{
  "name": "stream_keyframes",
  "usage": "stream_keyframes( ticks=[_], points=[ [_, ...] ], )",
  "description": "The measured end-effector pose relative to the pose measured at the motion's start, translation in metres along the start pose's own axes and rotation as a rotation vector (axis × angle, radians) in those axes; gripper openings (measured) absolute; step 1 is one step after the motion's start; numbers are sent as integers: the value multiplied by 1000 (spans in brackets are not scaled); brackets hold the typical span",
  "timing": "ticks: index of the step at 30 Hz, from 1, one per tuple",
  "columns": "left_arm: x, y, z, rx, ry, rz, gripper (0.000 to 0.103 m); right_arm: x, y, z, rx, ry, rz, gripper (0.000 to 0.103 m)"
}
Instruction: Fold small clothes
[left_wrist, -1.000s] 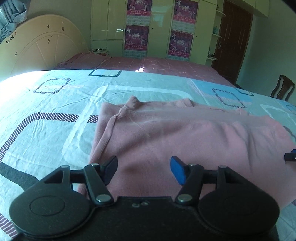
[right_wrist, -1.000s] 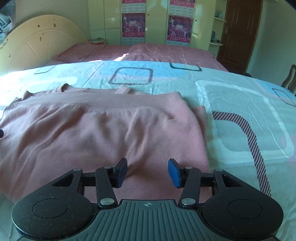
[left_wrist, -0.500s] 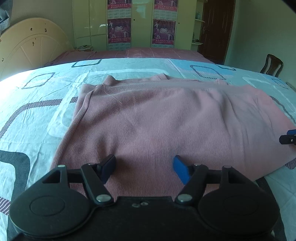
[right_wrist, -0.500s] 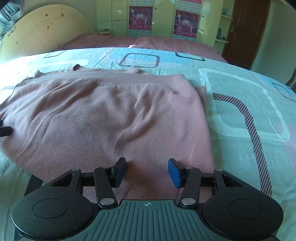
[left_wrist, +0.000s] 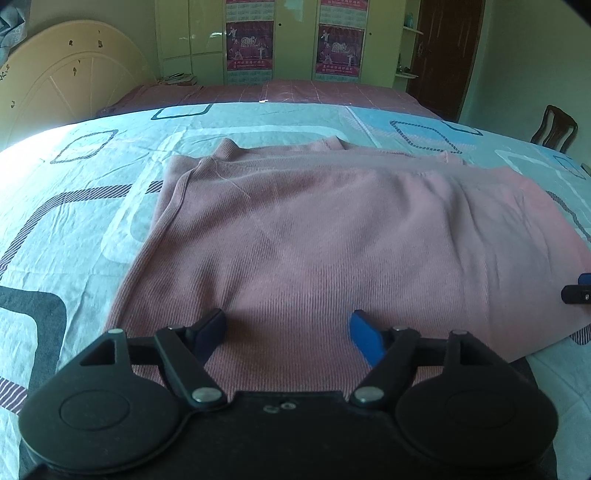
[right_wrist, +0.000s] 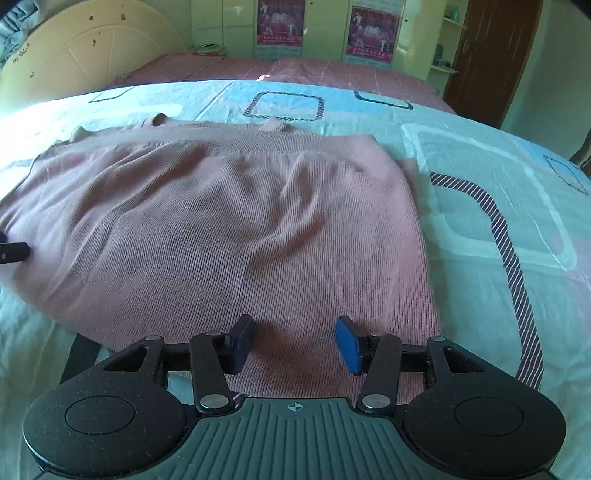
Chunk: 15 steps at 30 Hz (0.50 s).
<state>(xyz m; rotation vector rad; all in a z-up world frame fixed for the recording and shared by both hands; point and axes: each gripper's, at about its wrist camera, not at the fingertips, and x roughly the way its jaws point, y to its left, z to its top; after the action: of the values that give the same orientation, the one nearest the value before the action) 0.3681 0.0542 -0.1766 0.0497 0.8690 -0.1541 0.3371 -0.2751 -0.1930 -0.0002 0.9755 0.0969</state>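
Observation:
A pink knit sweater (left_wrist: 332, 236) lies flat on the patterned bedsheet (left_wrist: 74, 221), folded over with its far layer showing behind. My left gripper (left_wrist: 288, 332) hangs over the sweater's near left part, its jaws opening, with only flat cloth under the gap. In the right wrist view the same sweater (right_wrist: 229, 229) fills the middle, and my right gripper (right_wrist: 293, 341) stands open above its near right edge, pinching nothing. The right gripper's fingertip (left_wrist: 578, 291) shows at the left view's right border, and the left gripper's fingertip (right_wrist: 13, 253) at the other view's left border.
A cream headboard (left_wrist: 70, 77) stands at the far left. A pink-covered bed (right_wrist: 295, 74) lies behind, with wardrobes carrying posters (left_wrist: 247, 44). A brown door (left_wrist: 447, 55) and a wooden chair (left_wrist: 554, 129) are at the right. Bare sheet (right_wrist: 498, 221) stretches right of the sweater.
Both views have pulled back toward the sweater's near edge, so more of it shows. The left gripper's jaws have spread wider; the right gripper's gap looks unchanged.

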Motion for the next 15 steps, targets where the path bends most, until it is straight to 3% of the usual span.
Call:
stream_keyframes(
  ticks=[3, 6, 10, 12, 15],
  points=[
    [-5, 2, 5, -6, -22, 5, 75, -13, 12, 16, 26, -52, 44, 49],
    [-8, 10, 13, -18, -65, 21, 82, -17, 31, 35, 36, -79, 89, 49],
    [7, 35, 15, -101, -25, 36, 83, -5, 65, 54, 24, -92, 128, 49],
    [13, 47, 14, -126, -5, 8, 84, 7, 82, 59, 10, -78, 129, 49],
    [-1, 54, 15, -155, -20, -4, 78, 22, 96, 62, 38, -79, 130, 49]
  ],
)
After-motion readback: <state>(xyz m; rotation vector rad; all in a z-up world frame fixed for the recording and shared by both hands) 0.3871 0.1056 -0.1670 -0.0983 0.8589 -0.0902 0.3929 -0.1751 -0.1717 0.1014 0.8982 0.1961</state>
